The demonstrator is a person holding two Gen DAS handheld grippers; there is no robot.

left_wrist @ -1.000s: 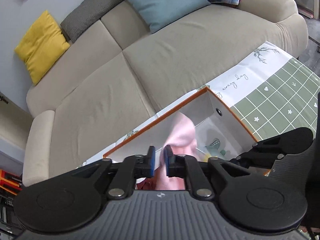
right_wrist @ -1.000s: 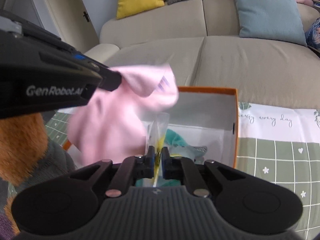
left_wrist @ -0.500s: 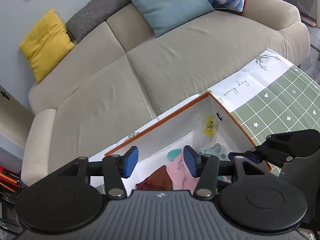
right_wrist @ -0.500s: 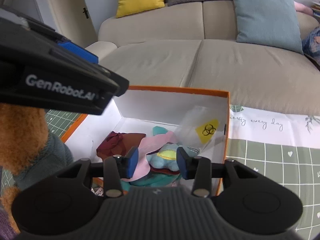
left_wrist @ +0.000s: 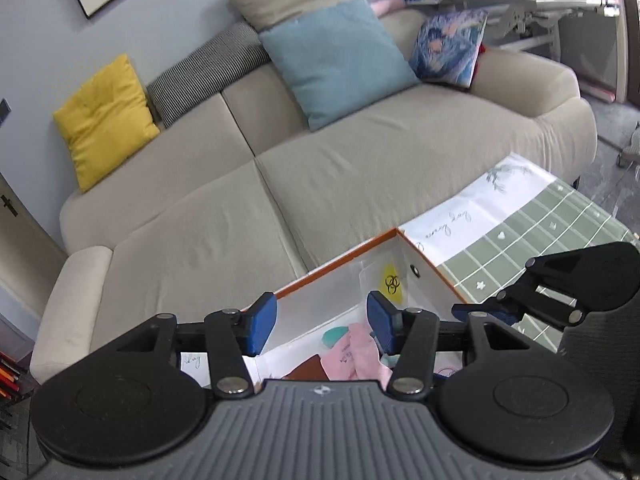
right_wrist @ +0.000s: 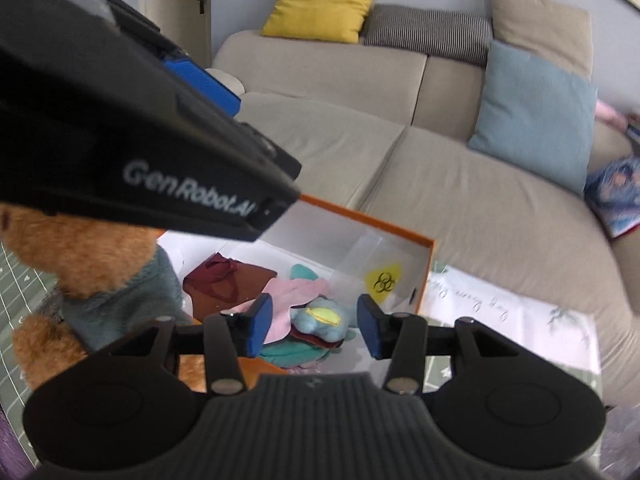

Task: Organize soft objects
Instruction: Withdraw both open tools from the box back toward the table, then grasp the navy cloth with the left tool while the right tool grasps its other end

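An orange-rimmed white box (left_wrist: 340,258) (right_wrist: 384,226) stands on the table in front of the sofa. In it lie a pink cloth (left_wrist: 358,354) (right_wrist: 288,294), a maroon cloth (right_wrist: 224,280), a blue plush toy (right_wrist: 324,318) and a clear bag with a yellow label (right_wrist: 382,280) (left_wrist: 390,280). My left gripper (left_wrist: 322,326) is open and empty above the box. My right gripper (right_wrist: 314,328) is open and empty above the box's near side. The left gripper's body (right_wrist: 120,140) fills the upper left of the right wrist view.
A brown teddy bear in a grey-green sweater (right_wrist: 92,264) stands left of the box. A green checked tablecloth (left_wrist: 540,236) covers the table. The beige sofa (left_wrist: 340,160) behind holds yellow (left_wrist: 104,116), striped (left_wrist: 208,68) and blue (left_wrist: 340,56) cushions.
The left gripper opened and dropped the pink cloth into the box. The right gripper opened and let go of the clear bag. Both have since lifted and drawn back.
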